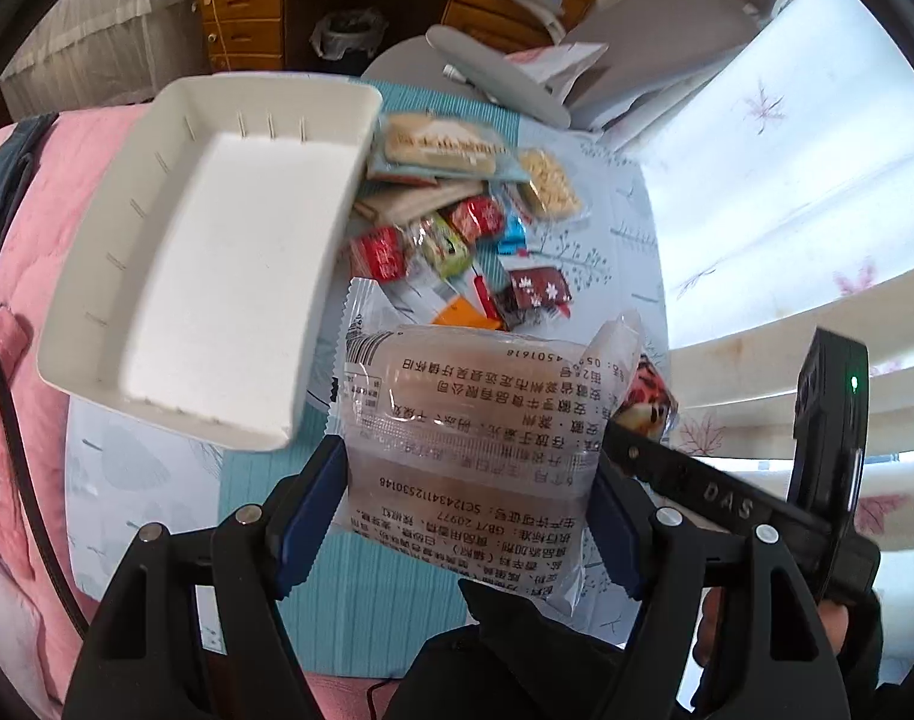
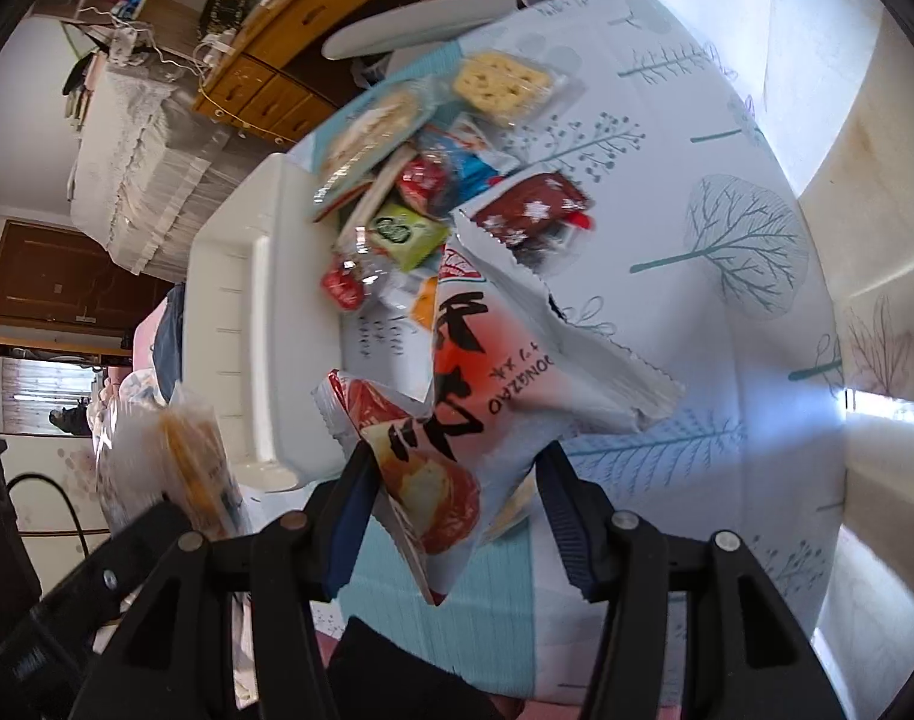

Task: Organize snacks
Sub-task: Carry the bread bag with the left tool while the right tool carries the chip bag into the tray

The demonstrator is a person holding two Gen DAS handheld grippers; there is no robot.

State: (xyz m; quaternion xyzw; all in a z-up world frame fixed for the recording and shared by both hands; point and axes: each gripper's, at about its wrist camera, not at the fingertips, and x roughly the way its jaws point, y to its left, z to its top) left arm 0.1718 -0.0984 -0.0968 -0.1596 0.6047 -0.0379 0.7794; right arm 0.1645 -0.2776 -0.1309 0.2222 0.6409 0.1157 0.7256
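Note:
My left gripper [image 1: 472, 504] is shut on a clear packet of brown cake [image 1: 475, 420], printed side up, held above the table. Beyond it to the left stands an empty white tray [image 1: 156, 312]. My right gripper [image 2: 450, 510] is shut on a white and red snack bag [image 2: 487, 396] with black characters, lifted off the cloth. A heap of small wrapped snacks [image 1: 457, 222] lies past the cake packet; the same snack heap [image 2: 432, 180] shows in the right wrist view, next to the white tray [image 2: 234, 312]. The right gripper's body [image 1: 757, 510] shows at the right of the left wrist view.
The table carries a pale cloth with tree prints [image 2: 739, 240] and a teal mat [image 1: 348, 588]. A pink quilt [image 1: 30, 228] lies left of the table. Grey chair parts [image 1: 637, 42] and a wooden drawer unit [image 1: 246, 0] stand behind.

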